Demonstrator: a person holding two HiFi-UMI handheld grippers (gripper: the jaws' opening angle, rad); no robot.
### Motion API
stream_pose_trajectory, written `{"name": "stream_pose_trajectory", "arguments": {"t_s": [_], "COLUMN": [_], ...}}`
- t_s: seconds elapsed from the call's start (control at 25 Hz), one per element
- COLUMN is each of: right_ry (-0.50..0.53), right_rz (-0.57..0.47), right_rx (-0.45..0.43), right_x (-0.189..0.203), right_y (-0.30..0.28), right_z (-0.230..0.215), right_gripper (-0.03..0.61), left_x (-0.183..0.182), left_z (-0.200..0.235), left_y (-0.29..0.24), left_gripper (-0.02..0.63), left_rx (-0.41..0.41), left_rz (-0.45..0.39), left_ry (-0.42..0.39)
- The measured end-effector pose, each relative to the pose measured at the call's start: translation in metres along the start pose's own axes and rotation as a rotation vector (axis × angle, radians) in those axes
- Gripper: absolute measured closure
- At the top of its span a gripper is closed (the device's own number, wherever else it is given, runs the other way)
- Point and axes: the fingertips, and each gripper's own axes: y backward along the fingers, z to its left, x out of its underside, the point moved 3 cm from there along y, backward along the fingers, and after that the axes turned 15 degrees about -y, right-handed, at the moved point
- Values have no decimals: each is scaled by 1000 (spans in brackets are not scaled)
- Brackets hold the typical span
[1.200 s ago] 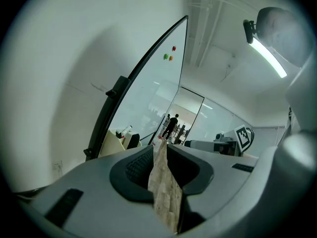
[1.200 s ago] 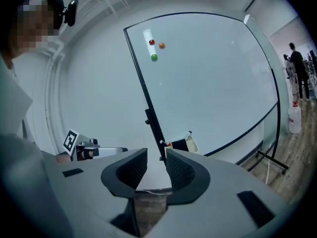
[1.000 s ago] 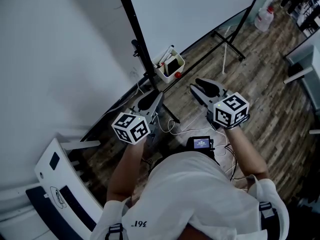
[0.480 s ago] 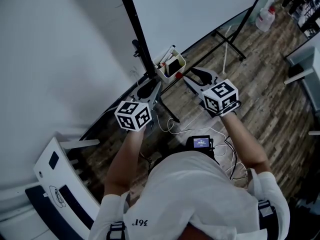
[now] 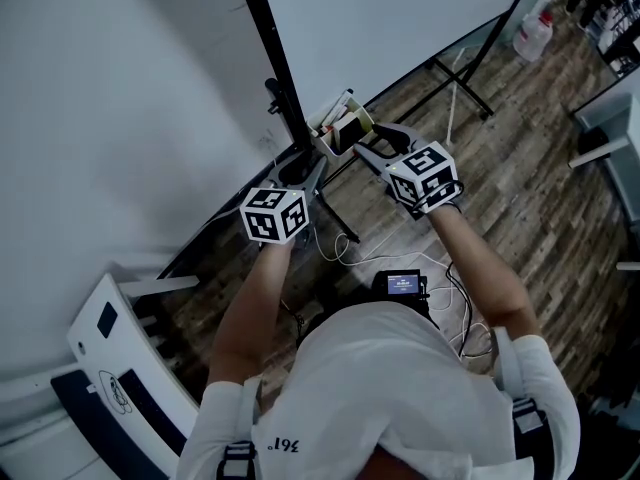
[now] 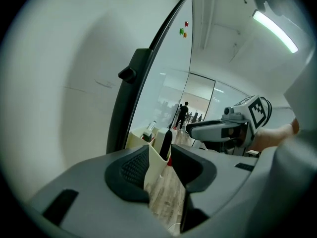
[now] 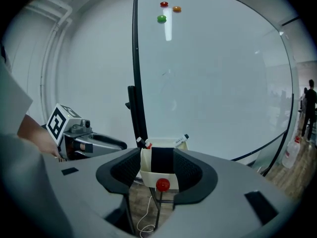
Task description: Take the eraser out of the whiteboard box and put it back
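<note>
Both tools are released, and their jaws have just been opening with nothing gripped. The eraser (image 7: 161, 160) stands upright in the box (image 5: 326, 140), at the near left corner of the whiteboard (image 7: 213, 83). The right gripper (image 7: 159, 173) faces the box, which shows between its open jaws. The left gripper (image 6: 161, 165) is just left of the box.

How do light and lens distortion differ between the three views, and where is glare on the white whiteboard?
Head view: dim, bluish, sharp. Left gripper view: strong fisheye with black corners; the long ceiling lamp is overexposed, and the glossy white whiteboard mirrors the room. Right gripper view: the whiteboard's black frame curves, and a pale vertical glare streak lies beside the round coloured magnets.
</note>
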Motion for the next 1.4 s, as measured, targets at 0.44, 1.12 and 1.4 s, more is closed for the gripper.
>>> {"name": "stream_pose_trajectory", "arguments": {"t_s": [0.44, 1.12, 1.4], "right_ry": [-23, -29, -20], "right_rz": [62, 94, 106], "right_rx": [49, 80, 104], "right_x": [14, 21, 24], "right_y": [-37, -64, -73], "right_z": [-19, -20, -21], "right_gripper": [348, 316, 308], "left_x": [16, 31, 31], "left_z": [14, 20, 18], "left_y": [-15, -26, -30], "left_gripper": [486, 486, 486], "left_rx": [3, 16, 26], "left_rz": [47, 88, 92], "left_ry": [38, 48, 46]}}
